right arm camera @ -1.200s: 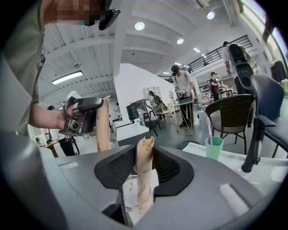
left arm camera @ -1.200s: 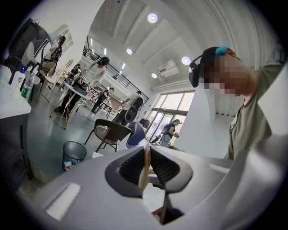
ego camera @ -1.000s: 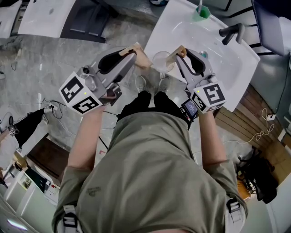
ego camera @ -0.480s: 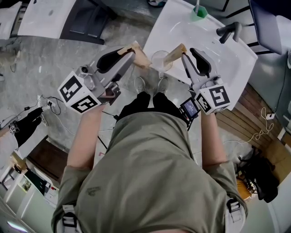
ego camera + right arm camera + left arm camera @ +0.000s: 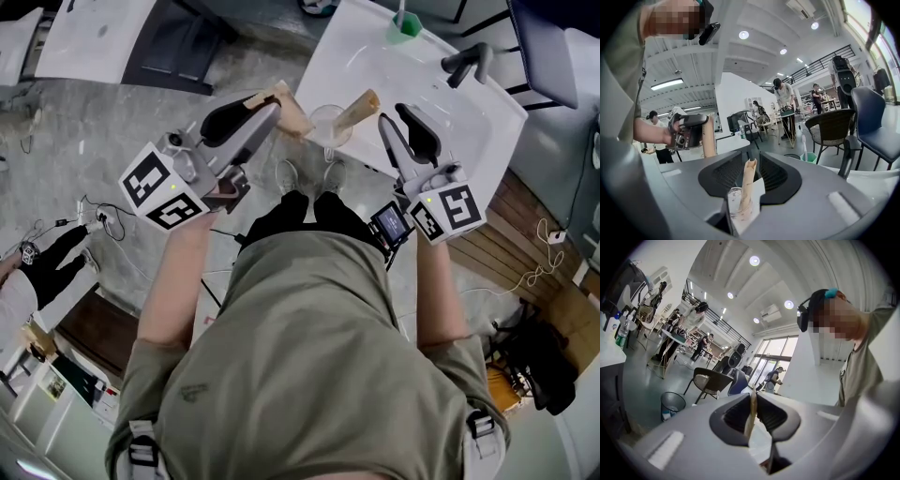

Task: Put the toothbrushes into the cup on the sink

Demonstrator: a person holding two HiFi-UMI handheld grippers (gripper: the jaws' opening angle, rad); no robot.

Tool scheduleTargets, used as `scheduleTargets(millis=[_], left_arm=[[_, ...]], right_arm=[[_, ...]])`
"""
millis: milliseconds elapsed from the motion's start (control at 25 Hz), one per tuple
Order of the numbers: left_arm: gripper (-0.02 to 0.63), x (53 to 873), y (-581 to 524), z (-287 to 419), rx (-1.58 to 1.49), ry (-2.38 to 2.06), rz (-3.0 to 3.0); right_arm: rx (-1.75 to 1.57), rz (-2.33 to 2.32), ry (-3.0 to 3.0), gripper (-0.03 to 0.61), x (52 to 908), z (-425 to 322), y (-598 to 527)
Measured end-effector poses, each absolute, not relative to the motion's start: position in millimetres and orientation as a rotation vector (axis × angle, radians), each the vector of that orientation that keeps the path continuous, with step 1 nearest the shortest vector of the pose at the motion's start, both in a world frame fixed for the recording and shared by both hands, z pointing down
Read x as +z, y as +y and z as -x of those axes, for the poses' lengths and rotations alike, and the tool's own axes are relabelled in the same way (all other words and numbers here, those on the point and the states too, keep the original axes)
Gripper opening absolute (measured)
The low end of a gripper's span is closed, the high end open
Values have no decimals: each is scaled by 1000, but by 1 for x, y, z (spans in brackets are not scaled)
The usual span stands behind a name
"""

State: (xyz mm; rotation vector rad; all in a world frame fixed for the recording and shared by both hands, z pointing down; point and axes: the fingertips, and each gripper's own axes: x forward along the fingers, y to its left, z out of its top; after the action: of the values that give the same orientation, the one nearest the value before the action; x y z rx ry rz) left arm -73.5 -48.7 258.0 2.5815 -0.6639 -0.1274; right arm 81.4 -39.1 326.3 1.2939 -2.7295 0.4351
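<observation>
Black-and-white square markers on each gripper's cube are the only clear print we find. Faint lettering runs along the paper wrap of the right toothbrush (image 5: pixel 746 185), and a small screen (image 5: pixel 389 223) sits on the side of the right gripper (image 5: pixel 382 117). Both are too small for us to read. Going from the left, we see grey mottled floor (image 5: pixel 112 112), then the white sink (image 5: pixel 375 56) with the clear cup (image 5: pixel 328 125) standing on its near edge. Beyond the cup is a dark faucet (image 5: pixel 464 64), and a green cup (image 5: pixel 405 26) stands at the sink's far rim. The left gripper (image 5: pixel 270 105) reaches in from the left with its jaws pressed onto the left toothbrush (image 5: pixel 291 111), a tan paper-wrapped stick. It holds this just left of the cup and apart from it, and in the left gripper view we see the stick edge-on between the pads. The right gripper comes in from the right, its jaws pinching the right toothbrush. That one is tilted, its lower end at the cup's mouth. The right gripper view shows this end against the glass, but we cannot tell whether the two touch.
</observation>
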Motion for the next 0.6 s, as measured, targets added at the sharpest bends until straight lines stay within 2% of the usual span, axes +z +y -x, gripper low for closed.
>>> scheduleTargets(millis=[600], left_arm=[[48, 259, -64, 42, -114, -582, -2623]], right_arm=[[559, -1357, -2653, 106, 348, -114, -23]])
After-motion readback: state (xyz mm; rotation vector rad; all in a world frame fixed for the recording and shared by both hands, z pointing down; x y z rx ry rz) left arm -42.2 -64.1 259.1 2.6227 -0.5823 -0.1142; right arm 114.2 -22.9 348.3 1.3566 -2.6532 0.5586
